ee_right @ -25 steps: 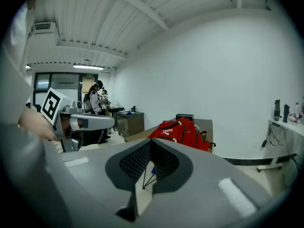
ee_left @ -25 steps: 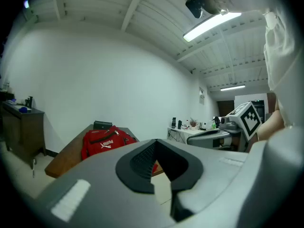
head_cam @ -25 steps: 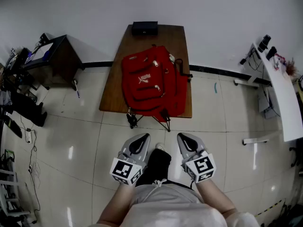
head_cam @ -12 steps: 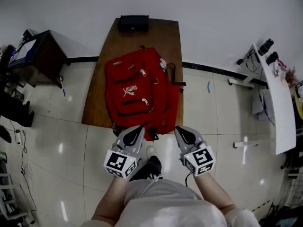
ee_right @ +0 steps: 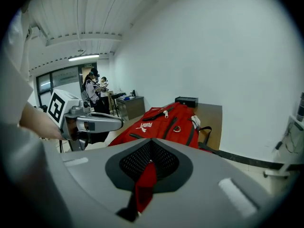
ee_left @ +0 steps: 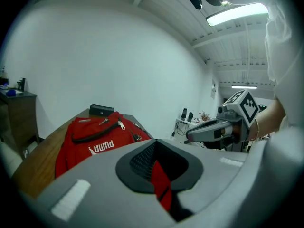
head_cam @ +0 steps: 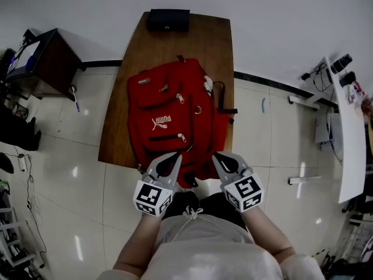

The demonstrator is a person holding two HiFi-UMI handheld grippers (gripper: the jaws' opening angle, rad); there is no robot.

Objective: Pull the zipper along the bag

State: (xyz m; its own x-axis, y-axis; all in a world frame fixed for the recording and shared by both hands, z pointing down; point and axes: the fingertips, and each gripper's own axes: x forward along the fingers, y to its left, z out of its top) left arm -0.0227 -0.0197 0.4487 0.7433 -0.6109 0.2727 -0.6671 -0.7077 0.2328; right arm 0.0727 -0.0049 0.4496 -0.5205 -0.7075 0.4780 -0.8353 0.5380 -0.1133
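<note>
Head view: red bag (head_cam: 169, 121) flat on a wooden table (head_cam: 204, 39), its near end overhanging the table's edge towards me, a black box (head_cam: 168, 20) on the far end by the wall. Several zipper pulls show on the bag's face, one on the upper pocket (head_cam: 180, 98), one lower (head_cam: 183, 137). Left gripper (head_cam: 173, 156) and right gripper (head_cam: 217, 156) sit side by side over the bag's near end, tips pointing at it; I cannot tell whether either touches the cloth. Left gripper view: my jaws are together with nothing held, only a strip of red bag showing past them; the bag lies ahead and to the left, a pull tab (ee_left: 121, 125) lying on its top. Right gripper view: jaws fully closed and empty, the bag ahead with a pull (ee_right: 165, 112) on its ridge, people standing far back in the room. Step in hand, by my reading: the approach, with no pull taken yet. Next move calls for parting one gripper's jaws, reaching further over the bag to a pull tab and closing on it, while the other gripper pins the cloth near that zipper so the bag does not drag along.
</note>
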